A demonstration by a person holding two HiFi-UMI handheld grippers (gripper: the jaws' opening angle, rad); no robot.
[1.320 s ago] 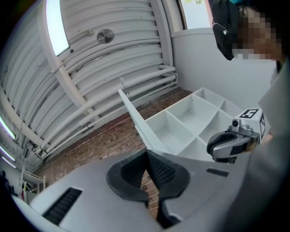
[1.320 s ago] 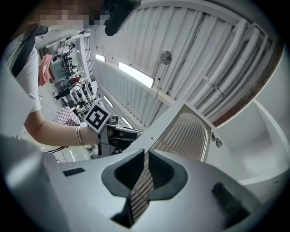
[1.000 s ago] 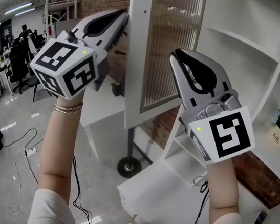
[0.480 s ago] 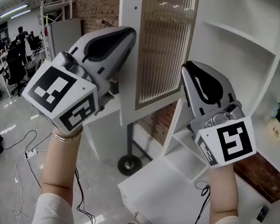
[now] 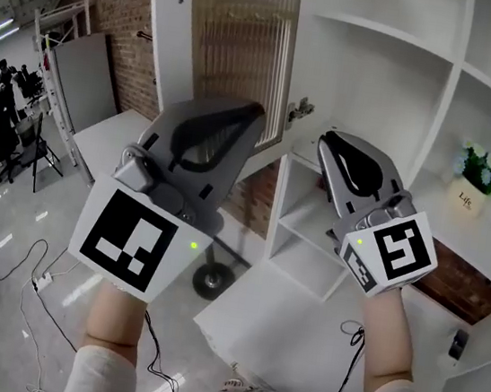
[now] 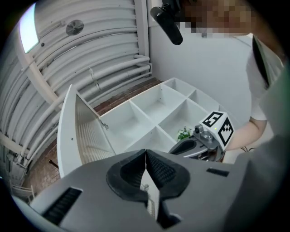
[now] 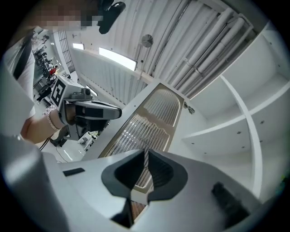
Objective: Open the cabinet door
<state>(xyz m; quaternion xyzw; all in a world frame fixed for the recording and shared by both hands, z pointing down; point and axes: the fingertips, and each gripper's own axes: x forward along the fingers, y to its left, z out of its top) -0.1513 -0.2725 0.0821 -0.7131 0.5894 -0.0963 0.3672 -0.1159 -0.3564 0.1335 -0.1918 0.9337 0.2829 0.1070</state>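
Observation:
The white cabinet door (image 5: 235,44) with its ribbed glass panel stands swung open, hinged (image 5: 301,111) at the edge of the open-shelved cabinet (image 5: 380,74). My left gripper (image 5: 243,118) is below the door's lower edge, shut and empty. My right gripper (image 5: 332,147) is in front of the shelves just right of the hinge, also shut with nothing held. Neither touches the door. In the left gripper view the pads meet at the gripper (image 6: 146,156), with the door (image 6: 86,136) beyond. In the right gripper view the gripper (image 7: 146,156) points at the glass panel (image 7: 145,127).
A small potted plant (image 5: 480,169) sits in a right-hand shelf compartment. A dark small device (image 5: 457,345) lies on a lower ledge. A round stand base (image 5: 206,280) and cables (image 5: 34,279) are on the floor at the left. People sit at desks far left.
Both grippers have come down and back toward me, away from the door. The door stays open and now sits higher in the head view.

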